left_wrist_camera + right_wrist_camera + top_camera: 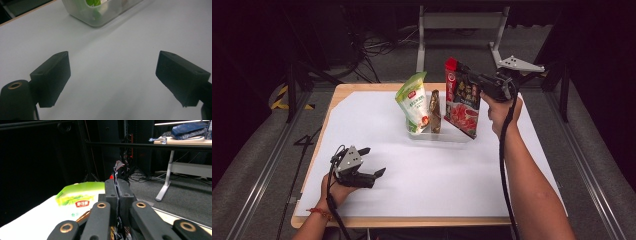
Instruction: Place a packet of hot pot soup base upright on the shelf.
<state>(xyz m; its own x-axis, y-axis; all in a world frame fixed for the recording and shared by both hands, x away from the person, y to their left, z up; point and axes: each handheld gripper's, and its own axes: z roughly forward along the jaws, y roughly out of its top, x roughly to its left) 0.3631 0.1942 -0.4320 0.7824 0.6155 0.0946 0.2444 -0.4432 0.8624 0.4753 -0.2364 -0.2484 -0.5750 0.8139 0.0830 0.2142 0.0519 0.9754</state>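
Observation:
A red snack bag (461, 97) hangs tilted at the right end of a clear plastic bin (447, 135), held by its top edge in my right gripper (473, 77), which is shut on it. In the right gripper view the bag's thin edge (116, 168) sticks up between the closed jaws of the right gripper (117, 185). A green and white bag (414, 102) and a narrow brown packet (435, 111) stand in the bin. My left gripper (373, 161) rests open near the table's front left, its fingers (52, 77) wide apart over bare white surface.
A white sheet (427, 170) covers the wooden table (337, 92). The bin's corner (100, 15) shows far ahead of the left jaws. Beyond the table are a metal frame (459, 22), cables on the floor and dark surroundings.

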